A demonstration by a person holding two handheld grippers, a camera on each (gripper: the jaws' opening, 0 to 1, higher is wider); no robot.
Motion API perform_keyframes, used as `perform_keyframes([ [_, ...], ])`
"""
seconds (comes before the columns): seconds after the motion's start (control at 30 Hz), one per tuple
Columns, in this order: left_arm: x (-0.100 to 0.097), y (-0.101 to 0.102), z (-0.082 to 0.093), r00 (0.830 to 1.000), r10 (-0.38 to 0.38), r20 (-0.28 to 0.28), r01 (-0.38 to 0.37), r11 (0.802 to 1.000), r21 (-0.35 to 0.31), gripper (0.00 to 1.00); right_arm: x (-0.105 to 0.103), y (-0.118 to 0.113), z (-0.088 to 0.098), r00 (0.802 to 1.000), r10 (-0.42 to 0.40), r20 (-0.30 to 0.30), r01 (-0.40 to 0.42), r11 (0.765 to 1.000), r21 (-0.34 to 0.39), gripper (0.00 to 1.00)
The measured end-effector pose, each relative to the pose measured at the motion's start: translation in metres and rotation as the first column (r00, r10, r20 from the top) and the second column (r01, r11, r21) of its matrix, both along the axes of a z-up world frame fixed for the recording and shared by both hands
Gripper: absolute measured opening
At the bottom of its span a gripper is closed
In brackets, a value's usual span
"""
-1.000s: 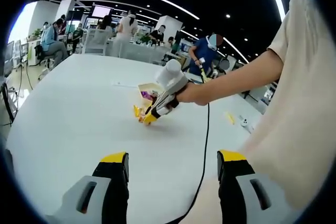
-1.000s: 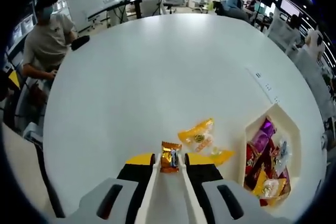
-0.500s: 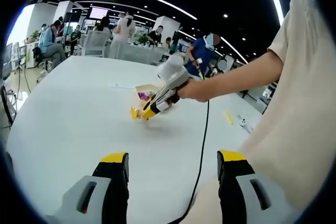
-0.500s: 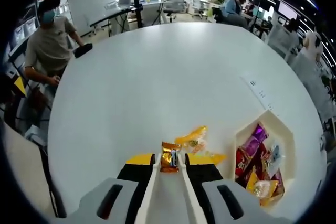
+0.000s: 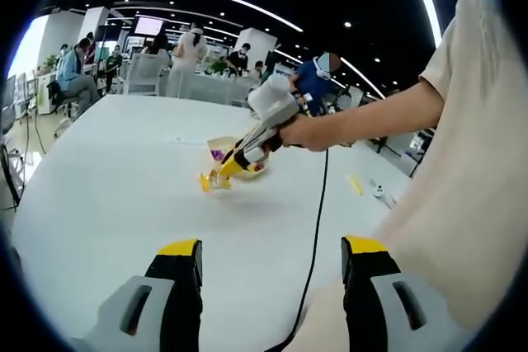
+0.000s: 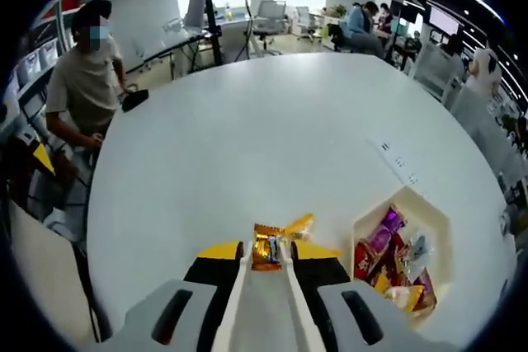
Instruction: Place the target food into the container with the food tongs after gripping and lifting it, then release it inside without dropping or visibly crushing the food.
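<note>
A small orange-brown snack packet [image 6: 266, 246] is pinched at the tips of the white food tongs [image 6: 240, 296], lifted off the white table [image 6: 247, 138]. My right gripper [image 6: 266, 256] is shut on the tongs. Two yellow packets [image 6: 299, 224] lie on the table just beyond the tips. To the right stands the white hexagonal container [image 6: 431, 213], holding several coloured packets. In the left gripper view, a hand holds the right gripper [image 5: 221, 172] tilted down above the yellow packets [image 5: 206, 185], beside the container [image 5: 216, 143]. My left gripper [image 5: 272, 251] stands open, low over the near table.
A black cable [image 5: 316, 220] runs from the right gripper across the table. A power strip [image 6: 397, 161] lies past the container. A person [image 6: 83, 80] stands at the table's left edge. Small items [image 5: 360, 185] sit at the right. Other people and desks are behind.
The right gripper has risen with the packet still in the tongs, so the table, yellow packets and container look smaller and farther. The left gripper has stayed put.
</note>
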State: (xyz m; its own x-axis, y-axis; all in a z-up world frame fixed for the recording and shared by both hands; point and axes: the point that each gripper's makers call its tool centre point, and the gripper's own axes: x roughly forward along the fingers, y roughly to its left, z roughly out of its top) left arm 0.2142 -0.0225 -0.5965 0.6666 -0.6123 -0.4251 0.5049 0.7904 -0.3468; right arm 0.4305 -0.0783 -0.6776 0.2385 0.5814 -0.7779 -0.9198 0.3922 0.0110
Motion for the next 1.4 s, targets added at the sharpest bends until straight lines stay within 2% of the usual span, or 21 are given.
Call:
perform_keyframes([
  [0.23,-0.003,-0.003,0.002,1.0,-0.012,0.004,0.012,1.0,0.002,0.68,0.008,0.002,0.02,1.0,-0.011,0.019,0.011,0.999,0.036,0.22],
  [0.5,-0.001,-0.004,0.007,1.0,-0.025,0.018,0.025,1.0,0.01,0.68,0.016,-0.002,0.034,0.999,-0.015,0.037,0.013,0.999,0.05,0.22],
  [1.07,0.004,-0.008,0.01,0.998,-0.046,0.03,0.046,0.999,0.017,0.69,0.043,-0.025,0.062,0.994,-0.052,0.098,0.046,0.997,0.058,0.22],
  [1.4,0.003,-0.01,0.01,0.998,-0.054,0.029,0.054,0.998,0.02,0.69,0.057,-0.044,0.071,0.99,-0.076,0.121,0.071,0.996,0.049,0.22],
])
